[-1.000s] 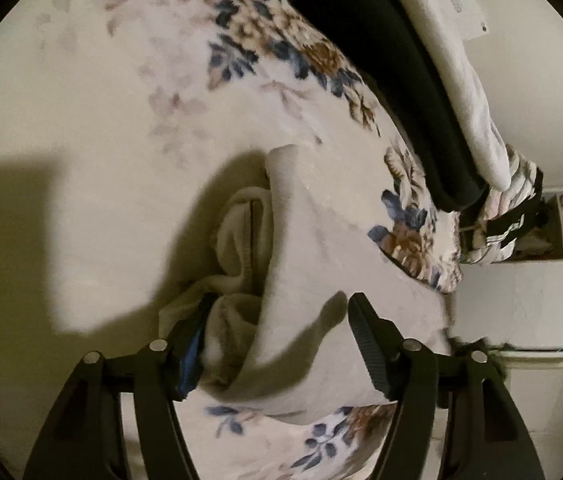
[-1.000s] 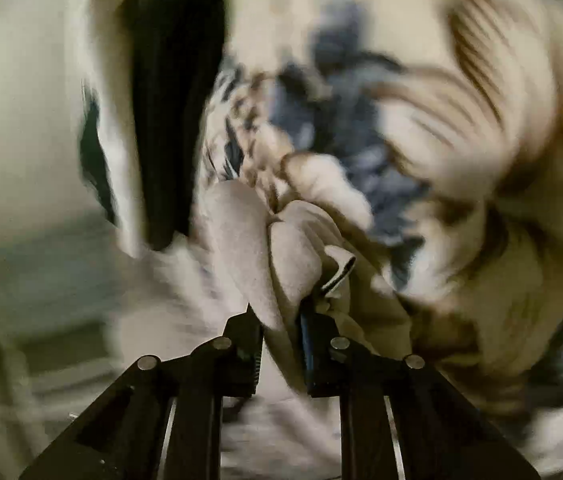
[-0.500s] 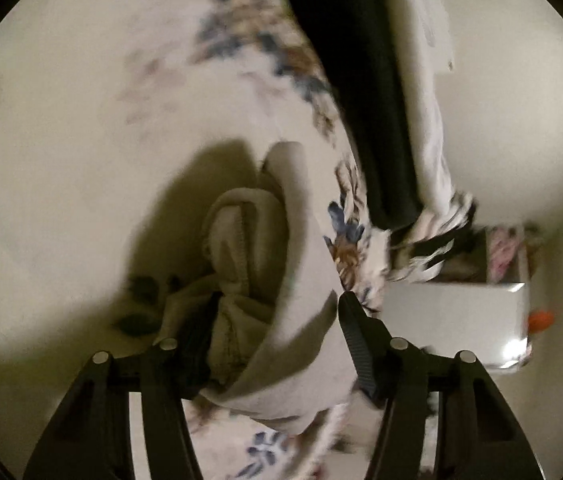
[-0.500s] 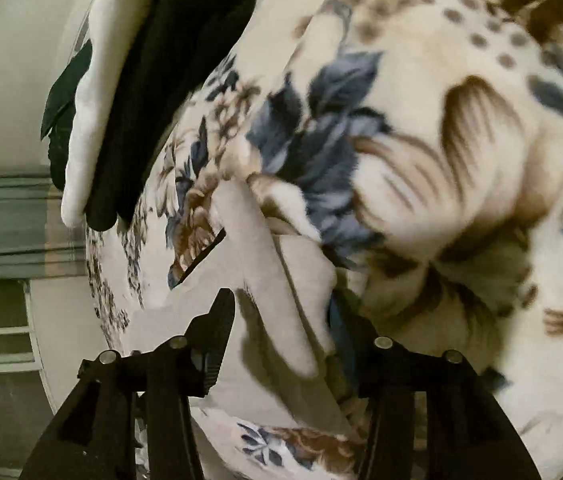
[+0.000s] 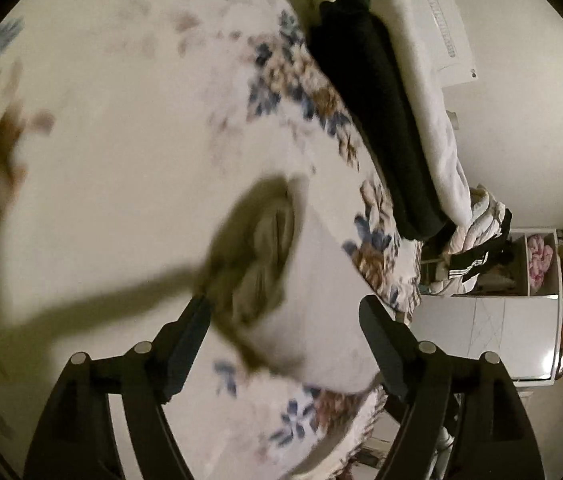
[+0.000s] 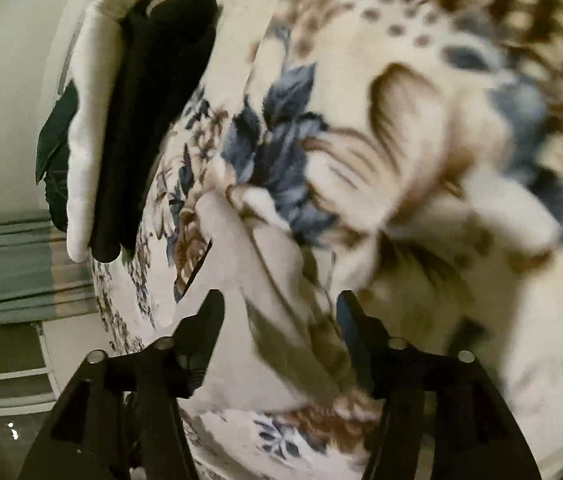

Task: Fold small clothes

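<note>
The small pale garment (image 5: 313, 280) lies folded near the bed's edge on the floral blanket (image 5: 121, 140), between the spread fingers of the left gripper (image 5: 283, 320) and right gripper (image 6: 279, 314) — both have just been opening and grip nothing. The loose fold may spring open, or a finger may snag the cloth.

The right gripper (image 6: 279, 314) is seen at the bottom of the frame, its jaws having just been opening and now spread apart. Between them a pale folded garment (image 6: 253, 280) is laid on a floral blanket (image 6: 421, 140); no pad appears to press on it, though blur makes this uncertain. At the upper left, a black garment (image 6: 149, 120) and a white one (image 6: 89, 120) are stacked side by side.
</note>
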Demonstrator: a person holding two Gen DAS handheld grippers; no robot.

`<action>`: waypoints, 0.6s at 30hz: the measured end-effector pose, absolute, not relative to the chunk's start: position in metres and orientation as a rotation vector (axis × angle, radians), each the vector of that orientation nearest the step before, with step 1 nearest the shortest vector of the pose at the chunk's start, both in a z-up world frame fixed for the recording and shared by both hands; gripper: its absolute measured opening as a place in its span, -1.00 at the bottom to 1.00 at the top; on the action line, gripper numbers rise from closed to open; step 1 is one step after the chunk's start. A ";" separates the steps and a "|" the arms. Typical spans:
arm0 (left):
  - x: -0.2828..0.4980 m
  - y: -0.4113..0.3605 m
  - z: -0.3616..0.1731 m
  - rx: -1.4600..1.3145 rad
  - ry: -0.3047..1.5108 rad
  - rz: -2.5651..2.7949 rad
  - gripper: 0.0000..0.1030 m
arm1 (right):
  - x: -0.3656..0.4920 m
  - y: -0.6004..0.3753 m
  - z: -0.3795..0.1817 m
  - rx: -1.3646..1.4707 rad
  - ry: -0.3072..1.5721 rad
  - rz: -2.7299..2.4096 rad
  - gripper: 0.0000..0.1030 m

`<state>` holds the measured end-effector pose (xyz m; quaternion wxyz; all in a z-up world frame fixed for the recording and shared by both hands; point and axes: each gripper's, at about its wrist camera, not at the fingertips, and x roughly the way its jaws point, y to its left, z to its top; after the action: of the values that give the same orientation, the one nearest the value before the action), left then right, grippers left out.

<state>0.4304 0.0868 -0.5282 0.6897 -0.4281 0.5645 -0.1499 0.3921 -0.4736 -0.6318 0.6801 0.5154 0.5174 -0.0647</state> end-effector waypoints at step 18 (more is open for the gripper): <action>0.443 0.026 -0.587 -1.151 1.177 -0.261 0.45 | 0.367 -0.402 -0.711 1.528 0.892 -0.101 0.38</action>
<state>0.4431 0.0262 -0.5870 0.6725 -0.5112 0.5225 -0.1158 0.3669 -0.4023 -0.7111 0.6324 0.6681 0.3897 -0.0442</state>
